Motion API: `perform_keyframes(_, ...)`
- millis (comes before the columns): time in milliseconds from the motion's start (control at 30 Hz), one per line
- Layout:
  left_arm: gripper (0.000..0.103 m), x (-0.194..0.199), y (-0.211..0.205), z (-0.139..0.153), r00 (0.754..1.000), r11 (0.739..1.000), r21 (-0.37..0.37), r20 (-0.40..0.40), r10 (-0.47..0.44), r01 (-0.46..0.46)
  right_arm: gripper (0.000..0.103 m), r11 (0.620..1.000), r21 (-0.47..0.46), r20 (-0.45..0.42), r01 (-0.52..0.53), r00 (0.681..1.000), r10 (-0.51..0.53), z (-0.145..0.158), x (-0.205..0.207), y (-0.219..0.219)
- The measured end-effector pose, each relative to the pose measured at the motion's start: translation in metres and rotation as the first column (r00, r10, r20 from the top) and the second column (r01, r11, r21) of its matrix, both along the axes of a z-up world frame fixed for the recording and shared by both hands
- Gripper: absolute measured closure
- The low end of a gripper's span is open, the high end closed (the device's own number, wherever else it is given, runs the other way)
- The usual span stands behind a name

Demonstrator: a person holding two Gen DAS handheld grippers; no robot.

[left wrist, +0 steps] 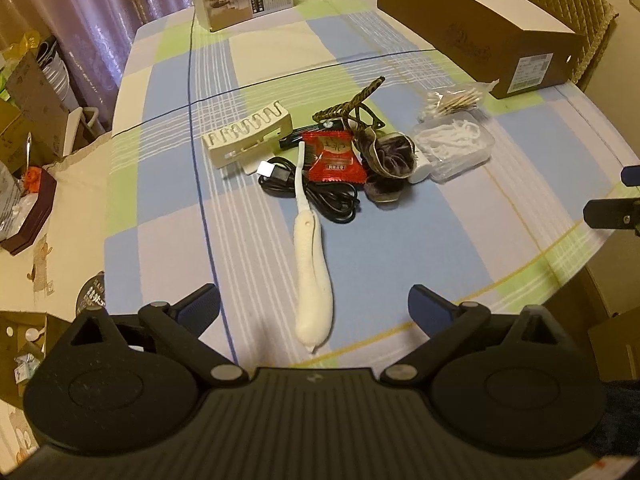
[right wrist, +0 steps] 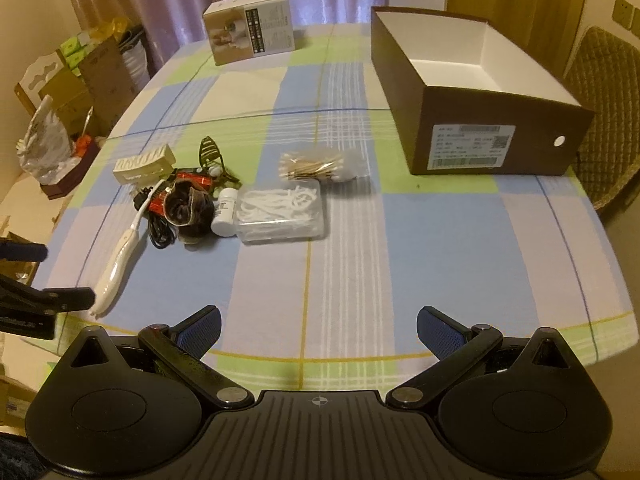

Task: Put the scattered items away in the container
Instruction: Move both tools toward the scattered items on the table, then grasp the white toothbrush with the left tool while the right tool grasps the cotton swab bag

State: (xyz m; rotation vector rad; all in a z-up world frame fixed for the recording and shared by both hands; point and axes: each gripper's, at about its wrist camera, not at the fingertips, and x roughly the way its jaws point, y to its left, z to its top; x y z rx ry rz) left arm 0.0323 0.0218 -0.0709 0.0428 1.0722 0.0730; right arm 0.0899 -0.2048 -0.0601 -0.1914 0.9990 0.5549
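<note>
The risk I see is in the pile: the white long-handled brush (left wrist: 310,256) has its thin neck lying over the coiled black cable (left wrist: 320,196) and touching the red foil sachet (left wrist: 334,156), so lifting it carelessly may drag these along or push them around the checked tablecloth (left wrist: 420,248). The smooth rounded handle may also slip or turn between the pads. The left gripper (left wrist: 314,306) has its jaws spread wide and holds nothing; the thick end of the brush lies between them, just ahead. The right gripper (right wrist: 318,328) is also spread and without load, over bare cloth. The clear plastic box of floss picks (right wrist: 282,216) is ahead to its left, and the open brown cardboard box (right wrist: 476,92), still without contents, stands far ahead to its right
</note>
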Motion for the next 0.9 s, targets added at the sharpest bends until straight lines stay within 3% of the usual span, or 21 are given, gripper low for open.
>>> perform_keyframes(467, 0.024, 0.030, 0.012, -0.025, 0.999, 0.999, -0.020, -0.028, 0.026, -0.026, 0.002, 1.000, 0.009, -0.013, 0.004, 1.000, -0.004, -0.007, 0.031, 0.001)
perform_keyframes(667, 0.045, 0.039, 0.018, -0.031, 0.999, 0.998, -0.059, -0.042, 0.030, -0.032, 0.002, 1.000, 0.005, -0.022, 0.001, 1.000, -0.001, -0.007, 0.044, 0.003)
perform_keyframes(733, 0.057, 0.043, 0.021, -0.034, 0.998, 0.997, -0.073, -0.050, 0.034, -0.038, 0.002, 1.000, 0.002, -0.025, -0.003, 1.000, 0.003, -0.008, 0.049, 0.005)
perform_keyframes(900, 0.065, 0.049, 0.027, -0.040, 0.997, 0.993, -0.107, -0.059, 0.048, -0.054, 0.002, 1.000, 0.000, -0.027, -0.011, 1.000, 0.011, -0.010, 0.058, 0.009)
